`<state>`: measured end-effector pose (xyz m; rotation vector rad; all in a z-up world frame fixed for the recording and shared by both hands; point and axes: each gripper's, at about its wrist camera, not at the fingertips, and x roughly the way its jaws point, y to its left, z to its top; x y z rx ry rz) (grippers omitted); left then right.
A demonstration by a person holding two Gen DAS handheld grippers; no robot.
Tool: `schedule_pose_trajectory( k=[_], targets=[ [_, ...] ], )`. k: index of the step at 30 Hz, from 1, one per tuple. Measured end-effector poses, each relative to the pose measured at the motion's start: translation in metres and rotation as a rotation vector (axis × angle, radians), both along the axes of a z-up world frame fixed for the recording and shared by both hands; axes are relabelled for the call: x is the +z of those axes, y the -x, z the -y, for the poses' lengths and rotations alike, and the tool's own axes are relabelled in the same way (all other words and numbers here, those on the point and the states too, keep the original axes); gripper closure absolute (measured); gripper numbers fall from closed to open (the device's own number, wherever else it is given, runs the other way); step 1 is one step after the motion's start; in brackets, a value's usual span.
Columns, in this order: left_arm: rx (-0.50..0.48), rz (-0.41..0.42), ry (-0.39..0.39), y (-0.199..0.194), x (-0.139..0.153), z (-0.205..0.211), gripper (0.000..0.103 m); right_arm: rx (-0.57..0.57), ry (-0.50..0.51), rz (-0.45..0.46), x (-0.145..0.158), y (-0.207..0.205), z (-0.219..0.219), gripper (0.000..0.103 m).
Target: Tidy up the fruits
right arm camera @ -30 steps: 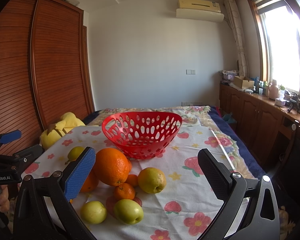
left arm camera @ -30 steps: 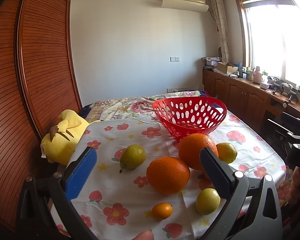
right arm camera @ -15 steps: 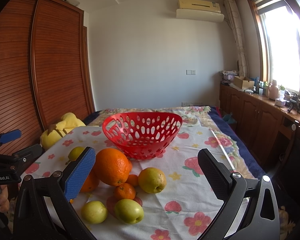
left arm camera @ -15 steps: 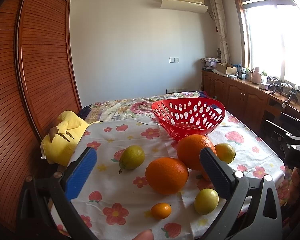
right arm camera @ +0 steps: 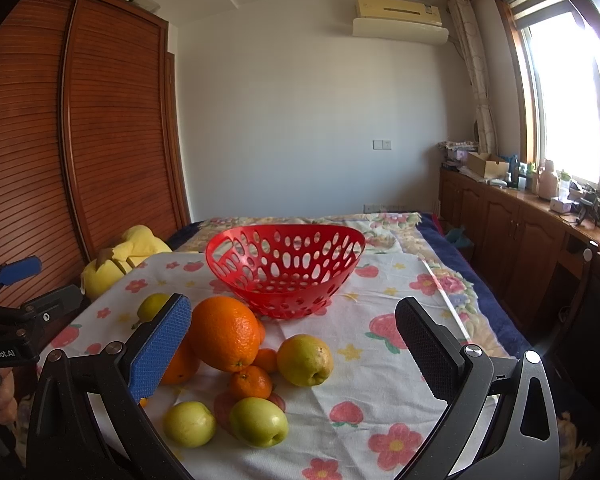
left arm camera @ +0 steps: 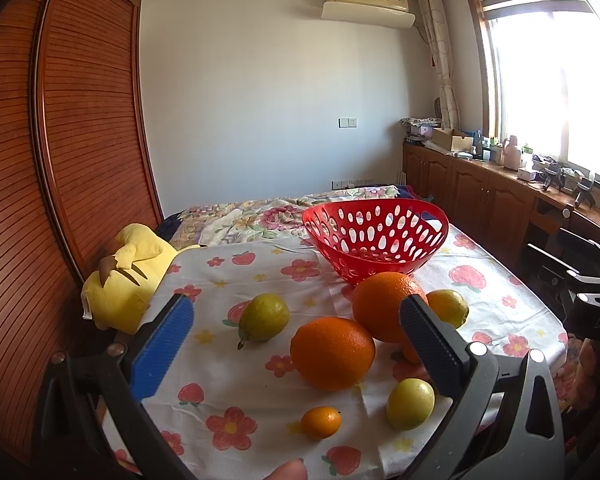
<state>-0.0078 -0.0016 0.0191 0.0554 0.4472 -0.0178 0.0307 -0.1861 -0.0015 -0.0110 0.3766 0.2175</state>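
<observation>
Item: fruit sorting, opening step; nothing yet picked.
Left gripper (left arm camera: 296,344): jaws wide apart, empty. Between them an orange (left arm camera: 332,353); beyond it a bigger orange (left arm camera: 388,306); a pear (left arm camera: 264,317) toward the blue jaw.
Right gripper (right arm camera: 292,354): jaws spread, empty. A yellow pear (right arm camera: 305,360), mandarin (right arm camera: 251,382) and two green fruits (right arm camera: 259,421) lie between them.
Basket (right arm camera: 284,268): ahead of both, apparently empty.
Next, likely: close on one fruit, carry it to the basket.
Obscured: small fruit behind the jaws; the desk's near edge.

Red perforated basket (right arm camera: 285,270), orange oranges (right arm camera: 225,333), flower-printed white cloth (right arm camera: 400,368).
</observation>
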Motion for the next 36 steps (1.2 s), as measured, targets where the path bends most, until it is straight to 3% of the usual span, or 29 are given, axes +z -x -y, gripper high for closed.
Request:
schedule_pose_trajectory(
  k=[26, 36],
  targets=[
    [-0.002, -0.005, 0.001, 0.002, 0.001, 0.003, 0.0, 0.003, -0.001, -0.004, 0.001, 0.0, -0.002, 0.0],
    [-0.008, -0.055, 0.005, -0.001, -0.021, -0.002, 0.0, 0.009, 0.007, -0.039, -0.011, -0.001, -0.001, 0.0]
  ],
)
